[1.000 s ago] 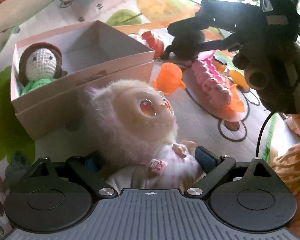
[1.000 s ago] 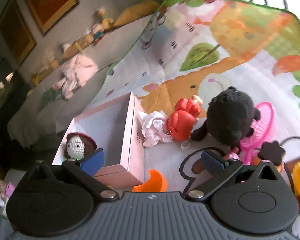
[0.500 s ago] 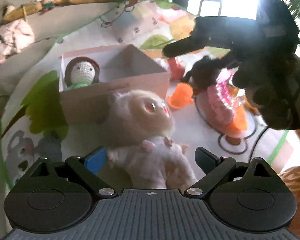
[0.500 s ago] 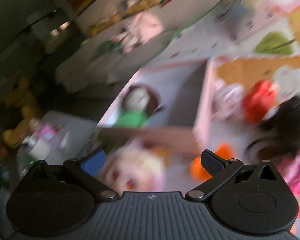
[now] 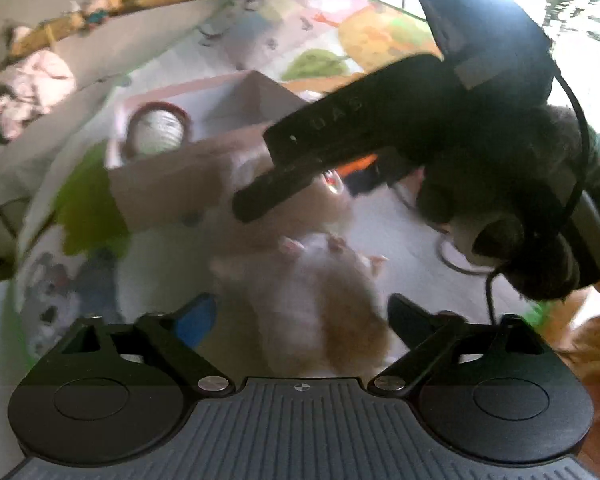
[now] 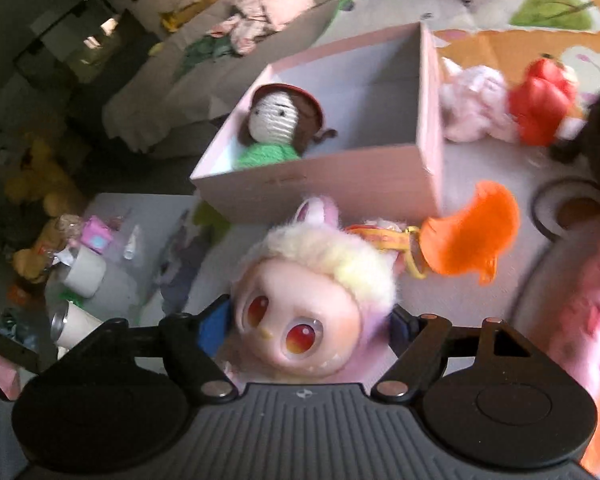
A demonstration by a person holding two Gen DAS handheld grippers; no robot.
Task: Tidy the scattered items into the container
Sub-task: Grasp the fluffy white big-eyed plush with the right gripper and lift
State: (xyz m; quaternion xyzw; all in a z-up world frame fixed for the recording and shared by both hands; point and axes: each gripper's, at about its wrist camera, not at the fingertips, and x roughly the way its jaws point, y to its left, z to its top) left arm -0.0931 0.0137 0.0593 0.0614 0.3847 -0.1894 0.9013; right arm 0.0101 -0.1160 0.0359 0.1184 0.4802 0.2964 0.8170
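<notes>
**A:** What had changed over that last second?

**B:** Mostly the right tongs [image 6: 310,320]. A second before, they looked over the play mat [image 6: 480,308] at the black plush and red toys; by now they had dropped to the fluffy big-eyed doll [image 6: 300,300]. In the right wrist view its head filled the lower centre, between the two fingers.

**A:** Were they gripping it?

**B:** The fingers stood wide apart, one at each side of the head and close against the fur. I couldn't tell whether they pressed it.

**A:** And the left tongs [image 5: 300,316]?

**B:** Spread wide, holding nothing. A second earlier the doll's body sat right between their fingertips; now the fingertips were clear of it, with the doll lying blurred in the lower centre of the left wrist view. The right tongs crossed the upper right there, over the doll's head.

**A:** The container?

**B:** The pink box [image 6: 430,120] sat in the upper centre of the right view, just beyond the doll, with the crochet doll [image 6: 278,124] lying in its left end. An orange toy [image 6: 472,232] lay right of the fluffy doll's head, beside the box's near corner.
</notes>
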